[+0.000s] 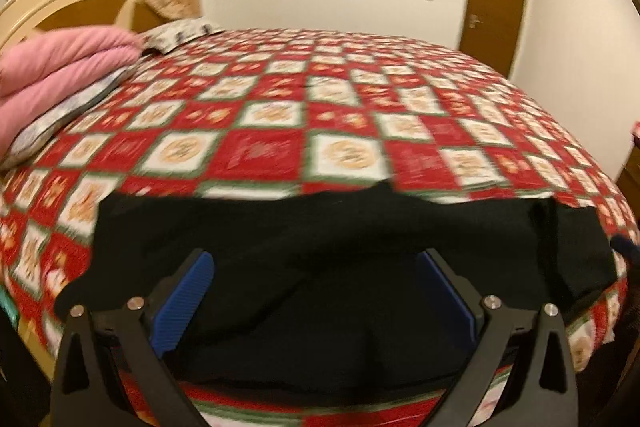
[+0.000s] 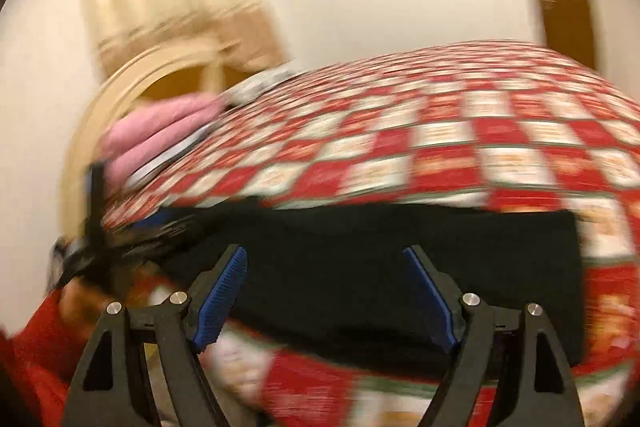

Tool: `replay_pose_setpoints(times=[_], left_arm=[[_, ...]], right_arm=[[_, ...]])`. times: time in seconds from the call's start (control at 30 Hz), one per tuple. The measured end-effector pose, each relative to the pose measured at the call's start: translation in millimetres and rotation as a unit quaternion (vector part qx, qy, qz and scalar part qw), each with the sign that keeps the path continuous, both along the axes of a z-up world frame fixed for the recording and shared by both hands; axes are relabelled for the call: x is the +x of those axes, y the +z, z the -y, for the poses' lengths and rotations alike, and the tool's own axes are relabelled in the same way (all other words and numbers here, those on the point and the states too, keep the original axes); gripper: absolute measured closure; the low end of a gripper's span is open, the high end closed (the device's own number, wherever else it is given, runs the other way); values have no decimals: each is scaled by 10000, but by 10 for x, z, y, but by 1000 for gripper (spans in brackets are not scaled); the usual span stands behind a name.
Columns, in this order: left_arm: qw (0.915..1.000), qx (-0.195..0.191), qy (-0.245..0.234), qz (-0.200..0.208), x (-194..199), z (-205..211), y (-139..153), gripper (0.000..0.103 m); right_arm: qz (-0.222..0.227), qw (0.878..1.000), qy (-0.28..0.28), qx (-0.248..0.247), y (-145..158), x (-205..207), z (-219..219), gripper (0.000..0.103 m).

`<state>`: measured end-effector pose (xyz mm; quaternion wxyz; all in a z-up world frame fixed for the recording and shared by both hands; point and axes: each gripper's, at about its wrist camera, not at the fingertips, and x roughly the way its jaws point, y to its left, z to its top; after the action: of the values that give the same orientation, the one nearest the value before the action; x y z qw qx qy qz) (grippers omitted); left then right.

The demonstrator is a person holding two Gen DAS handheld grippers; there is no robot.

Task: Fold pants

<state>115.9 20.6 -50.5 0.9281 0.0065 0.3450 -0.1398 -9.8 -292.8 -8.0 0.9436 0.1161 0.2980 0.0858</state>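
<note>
Pants [image 1: 340, 267] lie flat beyond spread fingers [image 1: 192, 291] on bed [image 1: 280, 107].

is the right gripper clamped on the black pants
No, the right gripper stands with its jaws wide apart, and the black pants lie flat on the checked bedspread.

Black pants [image 2: 360, 267] on checkered bedspread [image 2: 460, 147]

The pants [image 1: 320, 267] lie on the bed [image 1: 360, 99] near its front edge; folded bedding [image 1: 60, 67] sits far left.
</note>
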Motion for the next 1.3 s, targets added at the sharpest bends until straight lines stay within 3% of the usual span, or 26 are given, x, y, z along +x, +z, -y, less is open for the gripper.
replay_pose_setpoints(times=[0.03, 0.07, 0.1, 0.2, 0.37, 0.47, 0.53, 0.63, 0.7, 0.87, 0.9, 1.0, 1.1, 1.17, 1.3], left_arm=[[9999, -28, -159, 45, -10, 113, 47, 0], [9996, -46, -275, 76, -18, 200, 81, 0], [9984, -71, -543, 135, -43, 382, 150, 0], [9928, -122, -1164, 238, -122, 864, 300, 0], [9802, -111, -1955, 281, -268, 1741, 311, 0], [9777, 130, -2082, 256, -316, 2056, 160, 0], [9795, 468, -1958, 99, -301, 2177, -30, 0], [9832, 656, -1650, -422, -209, 2125, -297, 0], [9864, 270, -1502, -608, -182, 2019, -355, 0], [9876, 357, -1452, -474, -259, 2037, -357, 0], [9880, 335, -1445, -419, -268, 2032, -374, 0], [9880, 319, -1480, -293, -315, 2026, -397, 0], [9869, 326, -1519, -426, -220, 2028, -363, 0], [9887, 239, -1433, -361, -219, 1887, -244, 0], [9961, 289, -819, 138, -274, 1195, 39, 0]], right_arm=[[-124, 9982, -581, -61, -11, -14, 282, 31], [-232, 9959, -872, -52, -30, -24, 450, 64], [-373, 9931, -1112, -9, -69, -39, 618, 87], [-707, 9854, -1545, -136, -269, -104, 909, 87], [-1302, 9796, -1530, -16, -679, -66, 1061, 87], [-1284, 9791, -1572, 86, -547, -109, 1135, 87], [-968, 9788, -1805, 55, -387, -215, 1191, 87], [-828, 9801, -1795, -164, -247, -90, 1270, 87], [-791, 9823, -1685, -211, -230, 79, 1298, 87], [-1159, 9838, -1312, -398, -561, 664, 1310, 87], [-973, 9856, -1308, -457, -568, 651, 1299, 87], [-957, 9859, -1255, -566, -548, 618, 1280, 87], [-770, 9872, -1344, -385, -577, 563, 1308, 87], [-730, 9872, -1397, -257, -572, 543, 1323, 86], [-741, 9871, -1392, -268, -562, 543, 1304, 83]])
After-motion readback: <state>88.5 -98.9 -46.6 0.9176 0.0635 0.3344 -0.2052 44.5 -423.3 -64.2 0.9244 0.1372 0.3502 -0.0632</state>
